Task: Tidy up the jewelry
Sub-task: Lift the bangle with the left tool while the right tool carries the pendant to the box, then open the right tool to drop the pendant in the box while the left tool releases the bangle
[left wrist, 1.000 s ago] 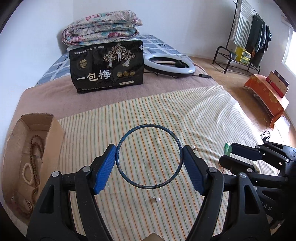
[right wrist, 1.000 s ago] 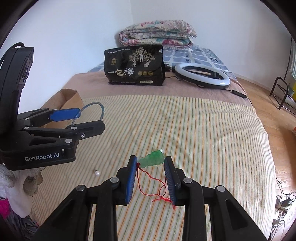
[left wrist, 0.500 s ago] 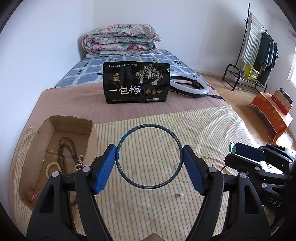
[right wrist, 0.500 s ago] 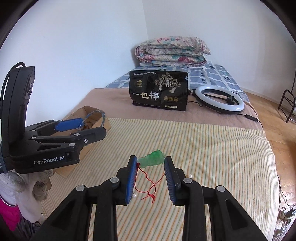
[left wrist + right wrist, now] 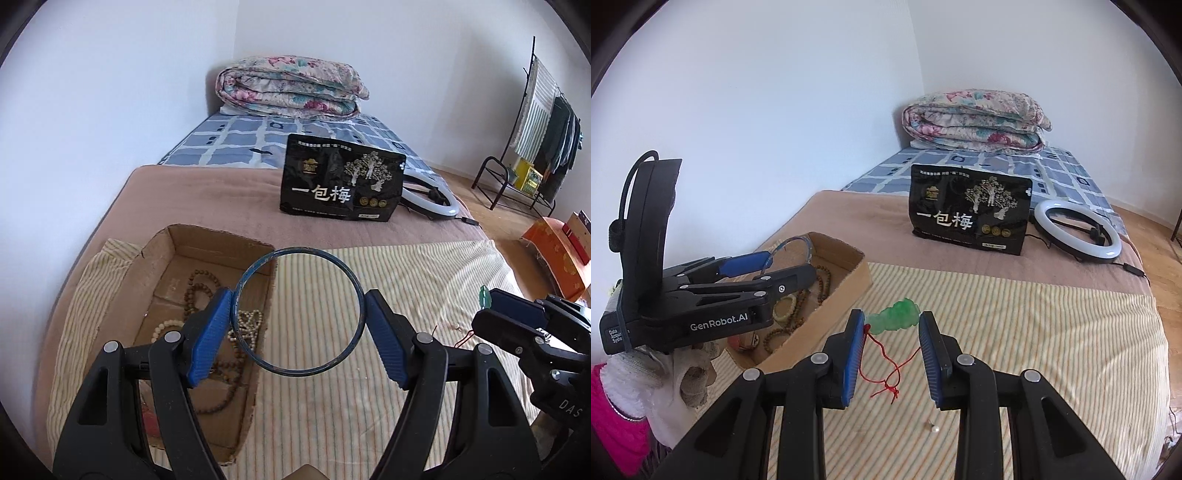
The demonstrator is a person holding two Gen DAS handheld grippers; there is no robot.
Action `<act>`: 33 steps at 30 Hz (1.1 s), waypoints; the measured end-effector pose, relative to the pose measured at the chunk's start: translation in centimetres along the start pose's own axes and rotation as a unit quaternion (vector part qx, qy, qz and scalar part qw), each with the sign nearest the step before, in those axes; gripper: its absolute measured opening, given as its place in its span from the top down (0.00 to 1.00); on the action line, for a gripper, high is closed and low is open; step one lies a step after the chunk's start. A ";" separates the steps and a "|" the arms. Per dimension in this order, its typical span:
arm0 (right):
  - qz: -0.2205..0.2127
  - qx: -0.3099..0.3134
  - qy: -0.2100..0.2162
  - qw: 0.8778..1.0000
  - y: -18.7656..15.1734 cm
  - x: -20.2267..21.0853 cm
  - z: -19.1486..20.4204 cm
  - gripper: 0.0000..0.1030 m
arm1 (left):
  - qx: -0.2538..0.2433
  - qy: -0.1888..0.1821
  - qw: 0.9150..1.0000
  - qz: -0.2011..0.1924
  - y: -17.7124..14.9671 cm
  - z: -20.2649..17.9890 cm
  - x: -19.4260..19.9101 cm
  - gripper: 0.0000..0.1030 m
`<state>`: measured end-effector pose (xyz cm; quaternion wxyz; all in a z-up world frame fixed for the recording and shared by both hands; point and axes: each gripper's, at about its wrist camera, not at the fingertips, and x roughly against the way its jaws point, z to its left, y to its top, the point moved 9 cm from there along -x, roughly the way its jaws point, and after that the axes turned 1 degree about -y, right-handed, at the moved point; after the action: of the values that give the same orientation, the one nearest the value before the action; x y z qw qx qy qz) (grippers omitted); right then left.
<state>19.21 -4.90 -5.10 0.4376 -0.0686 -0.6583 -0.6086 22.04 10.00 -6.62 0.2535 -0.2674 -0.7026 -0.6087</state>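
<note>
Left gripper [image 5: 298,316] clamping blue bangle [image 5: 297,312] over cardboard box [image 5: 218,240] right edge, right gripper [image 5: 892,332] pinching green pendant [image 5: 894,316], red cord [image 5: 886,369] dangling

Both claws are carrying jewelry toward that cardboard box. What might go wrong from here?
The blue bangle is pinched only at its two sides by the left gripper, so it might twist or spring out. It hangs over the cardboard box wall, so a release now could land it on the rim. The green pendant in the right gripper trails a red cord that might snag.
</note>
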 end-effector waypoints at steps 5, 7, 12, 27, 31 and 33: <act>0.003 0.008 0.013 1.000 0.4 -1.0 1.9 0.71 | 0.024 0.016 1.000 -0.001 0.0 3.7 0.5 0.28; 0.003 0.008 0.018 1.000 0.7 -1.4 2.6 0.71 | 0.033 0.020 0.999 -0.005 0.1 4.9 0.8 0.28; -0.002 0.011 0.032 0.999 1.8 -2.4 4.5 0.71 | 0.045 0.035 0.998 -0.008 -0.3 8.0 1.5 0.28; -0.001 0.019 0.066 0.998 3.4 -7.1 9.6 0.71 | 0.064 0.069 0.995 0.031 -3.2 13.9 0.3 0.28; -0.011 0.015 0.079 0.997 4.4 -7.3 10.8 0.71 | 0.065 0.071 0.995 0.037 -3.4 14.1 -0.3 0.28; -0.014 0.015 0.085 0.996 4.6 -7.6 11.3 0.71 | 0.066 0.072 0.994 0.042 -3.6 14.2 -0.5 0.28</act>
<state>21.13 9.34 -5.32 0.4843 -0.0014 -0.6290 -0.6081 19.50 23.62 -11.45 0.3457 -0.2347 -0.7092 -0.5679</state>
